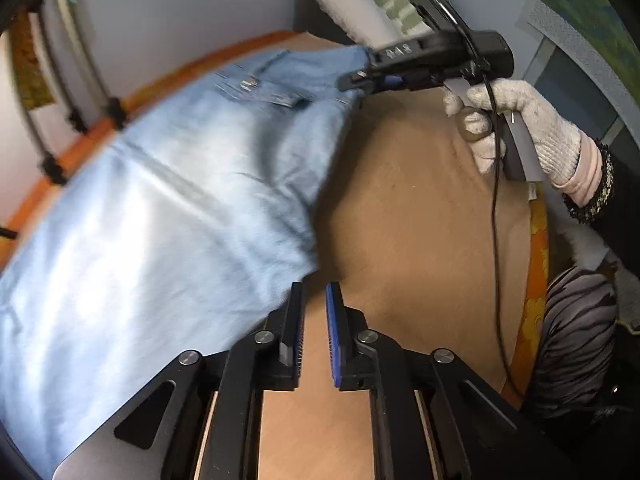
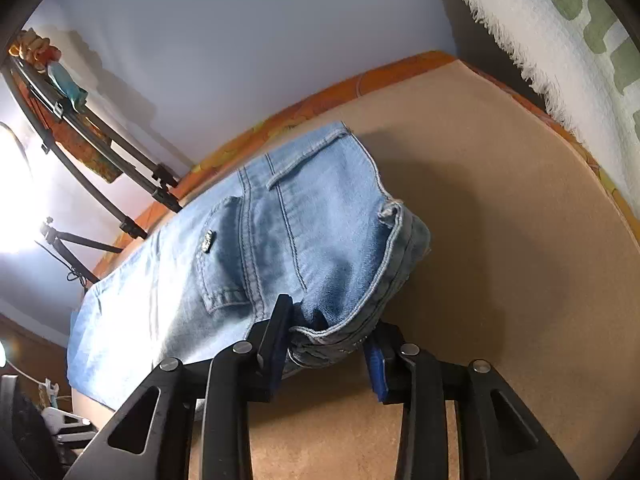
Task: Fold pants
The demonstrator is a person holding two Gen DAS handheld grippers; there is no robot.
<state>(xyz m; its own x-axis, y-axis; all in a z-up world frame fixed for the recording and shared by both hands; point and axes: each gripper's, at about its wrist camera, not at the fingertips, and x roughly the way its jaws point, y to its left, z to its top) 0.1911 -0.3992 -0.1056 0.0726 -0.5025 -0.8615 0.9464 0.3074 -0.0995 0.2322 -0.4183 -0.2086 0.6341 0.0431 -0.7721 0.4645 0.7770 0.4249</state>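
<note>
Light blue jeans (image 1: 168, 208) lie across a tan table top (image 1: 416, 216), waist end at the far side. My left gripper (image 1: 314, 292) hovers at the near edge of the jeans; its jaws stand a narrow gap apart with nothing between them. My right gripper (image 1: 352, 80), held by a gloved hand (image 1: 520, 128), grips the waistband corner. In the right wrist view the jeans (image 2: 256, 232) show a back pocket, and the right gripper (image 2: 330, 332) has the bunched waistband (image 2: 340, 332) between its fingers, lifted off the table (image 2: 500, 240).
An orange patterned cloth edge (image 1: 536, 300) borders the table. A black tripod (image 2: 92, 152) stands at the far left by the pale wall. A white fringed cloth (image 2: 560, 40) hangs at the far right. The person's striped clothing (image 1: 576, 336) is near the right edge.
</note>
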